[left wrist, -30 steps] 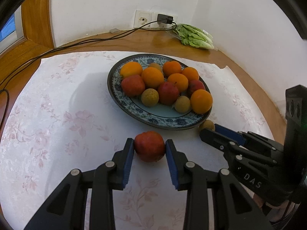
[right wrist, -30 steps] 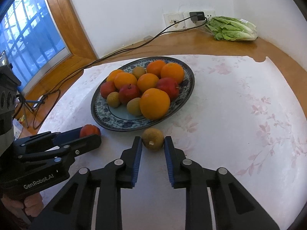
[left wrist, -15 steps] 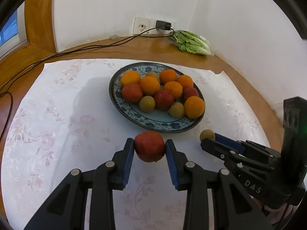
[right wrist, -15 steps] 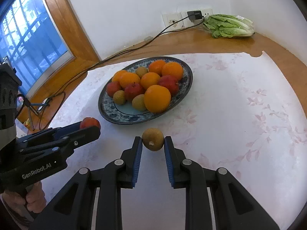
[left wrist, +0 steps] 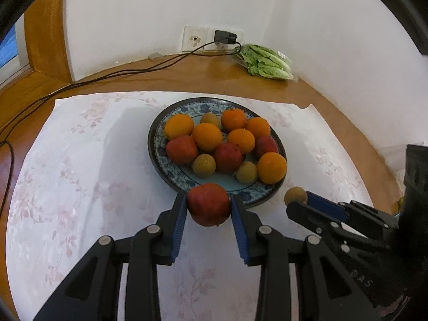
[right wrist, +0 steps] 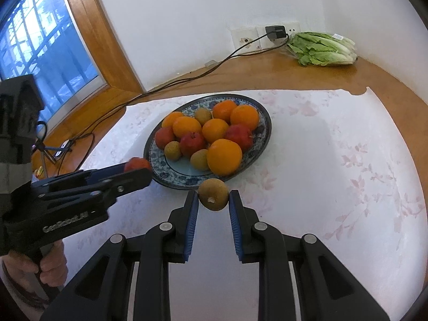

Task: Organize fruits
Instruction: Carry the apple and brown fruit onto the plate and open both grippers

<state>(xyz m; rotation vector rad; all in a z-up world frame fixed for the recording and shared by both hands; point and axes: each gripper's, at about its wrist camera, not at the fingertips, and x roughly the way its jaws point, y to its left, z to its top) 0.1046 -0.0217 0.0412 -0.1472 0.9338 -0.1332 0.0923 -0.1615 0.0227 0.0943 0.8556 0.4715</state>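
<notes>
Left gripper (left wrist: pixel 208 208): jaws closed on a red fruit (left wrist: pixel 208 204), held in the air near the plate's front rim.
Right gripper (right wrist: pixel 213 199): jaws closed on a small brown fruit (right wrist: pixel 213 194), held in the air just before the plate.
Plate (right wrist: pixel 263 136): blue-patterned, on a white floral cloth (right wrist: pixel 334 174); holds oranges, red fruits and small brown fruits.
Background: bagged lettuce (right wrist: pixel 322 48) on the wooden table (right wrist: pixel 267 72) near a wall socket.

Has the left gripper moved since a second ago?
Yes. The left gripper, shut on the red fruit, has lifted off the cloth; the plate and the wall socket now sit lower in its view.
</notes>
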